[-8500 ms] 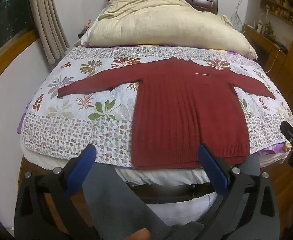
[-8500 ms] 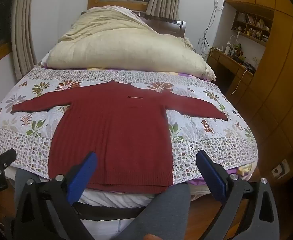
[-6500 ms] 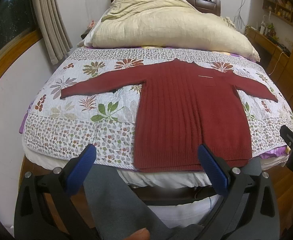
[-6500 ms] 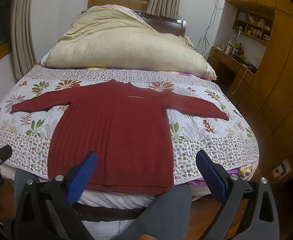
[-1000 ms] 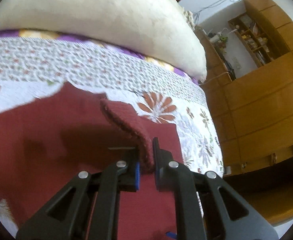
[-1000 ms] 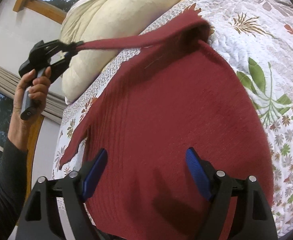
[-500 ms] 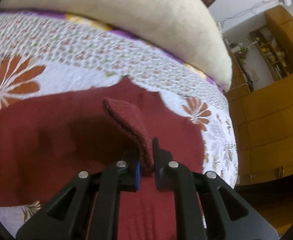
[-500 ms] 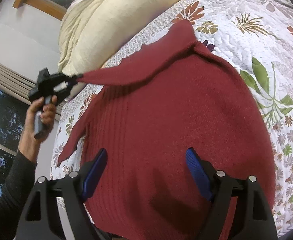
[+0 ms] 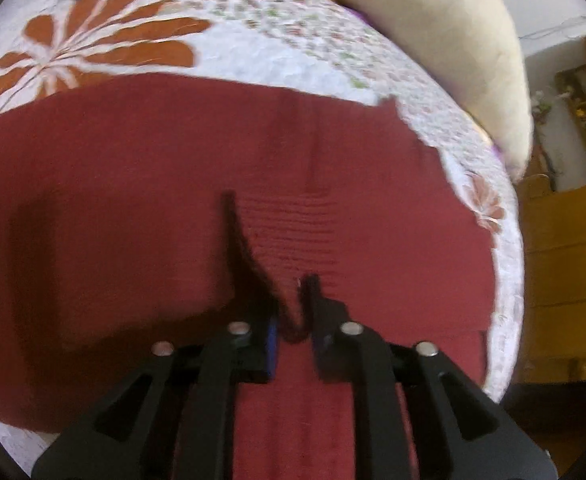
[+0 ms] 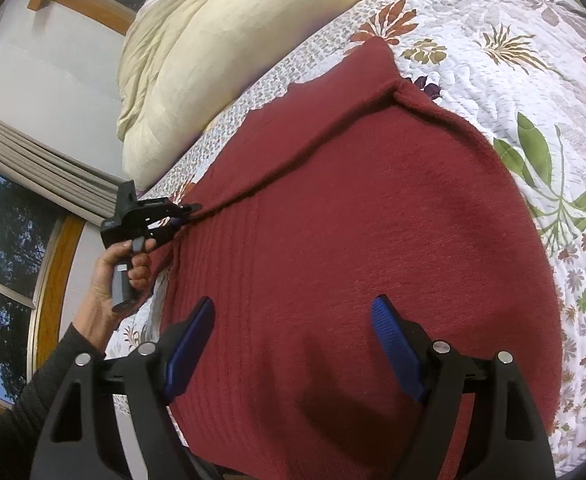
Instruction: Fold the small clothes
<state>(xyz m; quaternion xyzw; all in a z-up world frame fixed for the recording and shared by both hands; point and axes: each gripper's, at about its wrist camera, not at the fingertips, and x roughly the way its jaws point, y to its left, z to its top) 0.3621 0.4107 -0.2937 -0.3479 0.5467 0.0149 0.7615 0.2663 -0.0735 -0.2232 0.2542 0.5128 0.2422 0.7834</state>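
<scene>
A dark red knit sweater (image 10: 373, 220) lies flat on the bed. Its right sleeve (image 10: 313, 140) is drawn across the chest from the right shoulder toward the left side. My left gripper (image 9: 293, 330) is shut on that sleeve's cuff (image 9: 289, 280), low over the sweater (image 9: 133, 200). In the right wrist view the left gripper (image 10: 191, 208) sits at the sweater's left edge, held by a hand (image 10: 129, 268) in a dark cuff. My right gripper (image 10: 293, 334) hovers open above the lower body of the sweater, nothing between its blue pads (image 10: 391, 332).
A floral quilt (image 10: 533, 60) covers the bed, with a bulky cream duvet (image 10: 213, 40) piled at the head. Windows with curtains (image 10: 33, 168) line the wall on the left. Wooden cabinets (image 9: 565, 260) stand past the bed's right side.
The left gripper has carried the sleeve cuff leftward across the sweater and down, so the sleeve now lies stretched low over the chest. The right gripper has stayed put, open.
</scene>
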